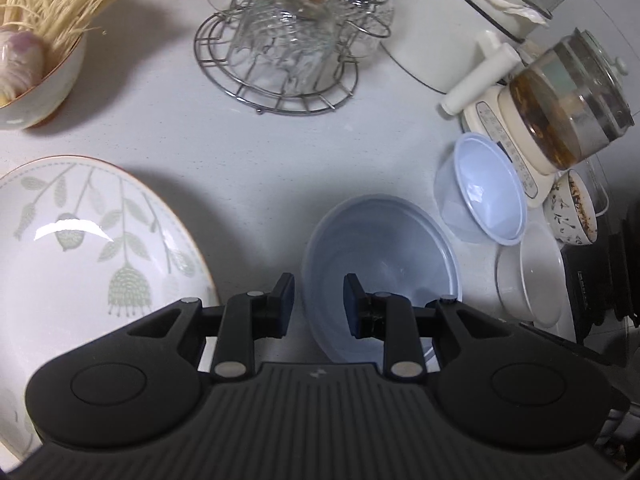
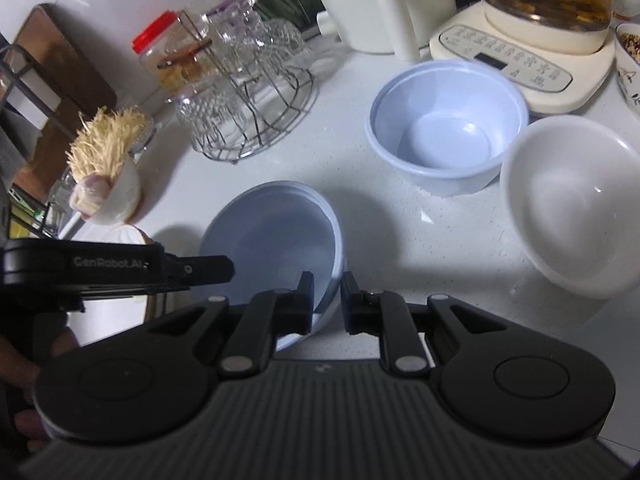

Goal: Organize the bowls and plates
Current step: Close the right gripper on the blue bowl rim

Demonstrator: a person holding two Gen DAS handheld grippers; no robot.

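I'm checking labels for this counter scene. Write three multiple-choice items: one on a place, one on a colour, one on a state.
1. The white bowl stands:
A) right of the pale blue tub
B) on a plate
C) in a sink

2. The jar lid is:
A) green
B) red
C) white

3. The right hand-held gripper is:
A) wide open
B) out of view
C) shut on the translucent bowl

Key: A, the right wrist view shows it beside the tub, on the right; B, the lid is plainly red; C, one finger is inside the rim and one outside, pinching it.

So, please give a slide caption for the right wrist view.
Right gripper grips the rim of a pale blue bowl on the white counter.
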